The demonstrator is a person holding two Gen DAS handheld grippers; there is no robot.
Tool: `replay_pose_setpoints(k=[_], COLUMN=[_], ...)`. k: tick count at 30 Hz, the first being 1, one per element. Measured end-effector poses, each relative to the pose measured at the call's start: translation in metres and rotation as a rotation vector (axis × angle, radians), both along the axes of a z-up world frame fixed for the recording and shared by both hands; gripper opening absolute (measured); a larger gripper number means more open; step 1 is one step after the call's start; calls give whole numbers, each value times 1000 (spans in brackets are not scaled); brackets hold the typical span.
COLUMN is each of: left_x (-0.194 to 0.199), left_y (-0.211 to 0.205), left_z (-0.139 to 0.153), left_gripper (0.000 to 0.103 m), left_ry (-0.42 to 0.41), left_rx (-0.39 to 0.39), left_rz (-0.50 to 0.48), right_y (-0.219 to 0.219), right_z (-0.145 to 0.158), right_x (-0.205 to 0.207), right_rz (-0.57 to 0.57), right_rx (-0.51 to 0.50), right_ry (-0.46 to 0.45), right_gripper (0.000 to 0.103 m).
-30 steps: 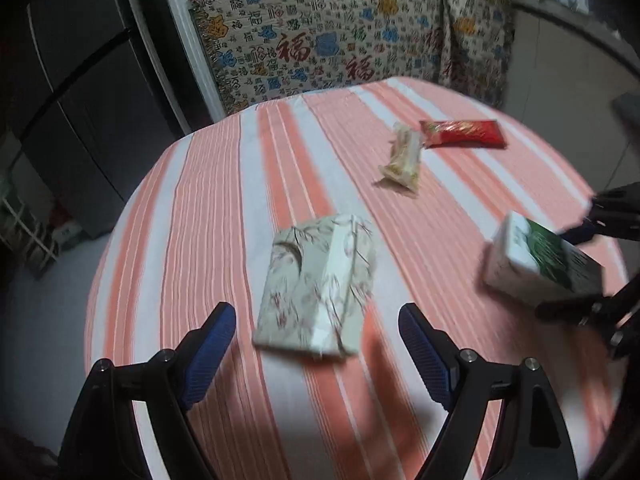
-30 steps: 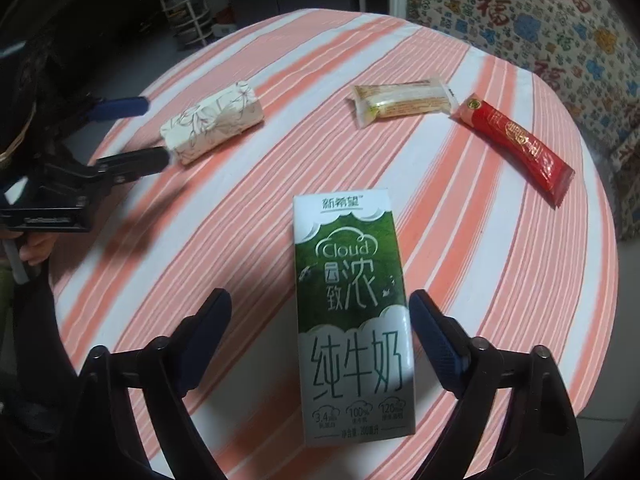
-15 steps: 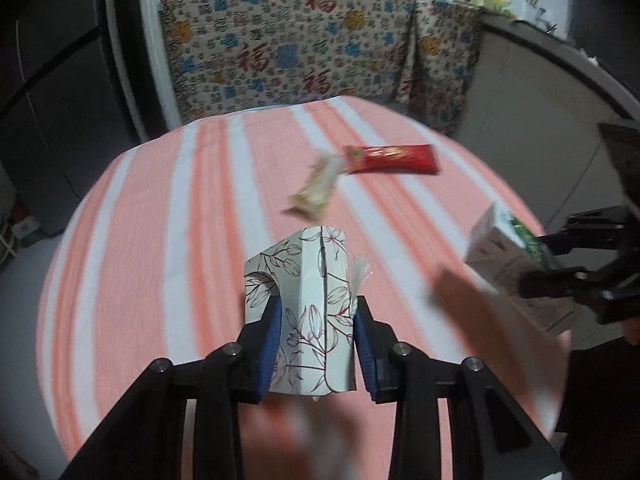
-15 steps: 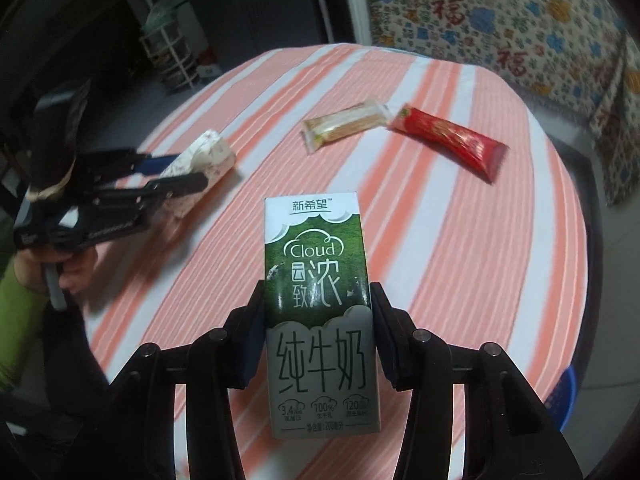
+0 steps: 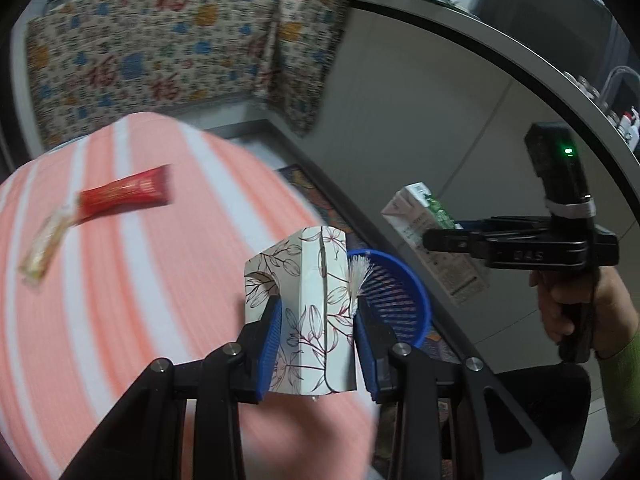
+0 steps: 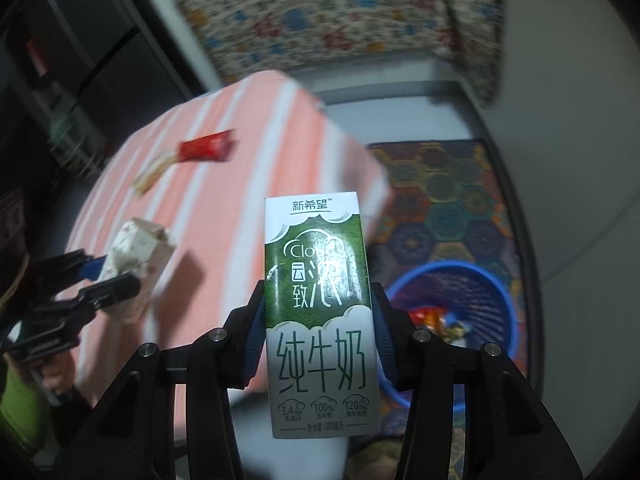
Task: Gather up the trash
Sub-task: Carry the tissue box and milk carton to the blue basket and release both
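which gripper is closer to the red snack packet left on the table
Left. The left gripper, clamped on the floral tissue pack, is over the table edge, nearer the red packet. The right gripper, holding the milk carton, is off the table.

A round tabletop [image 5: 120,300] carries an orange-and-white striped cloth. Behind it hangs a cream fabric cover [image 5: 160,52] printed with blue and orange flowers and red characters. A grey countertop edge [image 5: 500,56] curves along the right of the left wrist view, above pale cabinet fronts [image 5: 420,128]. A multicoloured hexagon-patterned floor mat [image 6: 444,192] lies on the grey floor beside the tabletop. Dark cabinets [image 6: 60,60] stand at far left.
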State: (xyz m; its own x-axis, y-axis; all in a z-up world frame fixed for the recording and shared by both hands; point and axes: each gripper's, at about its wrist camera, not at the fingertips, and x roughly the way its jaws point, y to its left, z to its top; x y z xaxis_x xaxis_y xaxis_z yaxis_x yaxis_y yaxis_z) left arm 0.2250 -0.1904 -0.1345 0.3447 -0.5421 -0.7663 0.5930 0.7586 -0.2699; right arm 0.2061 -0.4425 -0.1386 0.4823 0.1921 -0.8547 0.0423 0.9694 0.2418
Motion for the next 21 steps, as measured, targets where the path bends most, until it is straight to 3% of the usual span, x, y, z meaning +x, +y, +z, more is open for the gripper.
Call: replay_pose_setpoints(k=[7,11,21], left_x=[4,13,30], left_y=[-104,-147,-197], left_z=[-23,-49,-103], left_gripper=[36,36,37], left_ry=[47,87,152], left_rx=[2,12,17], left_rz=[-59,-69,-67], right_y=[-75,-105,-149], right_z=[-36,-63,-90], right_x=[-6,-10,-17], right_rz=[-173,-239,-323], right_rx=[-36,10,125], right_ry=[47,64,113], right_gripper=[49,49,50])
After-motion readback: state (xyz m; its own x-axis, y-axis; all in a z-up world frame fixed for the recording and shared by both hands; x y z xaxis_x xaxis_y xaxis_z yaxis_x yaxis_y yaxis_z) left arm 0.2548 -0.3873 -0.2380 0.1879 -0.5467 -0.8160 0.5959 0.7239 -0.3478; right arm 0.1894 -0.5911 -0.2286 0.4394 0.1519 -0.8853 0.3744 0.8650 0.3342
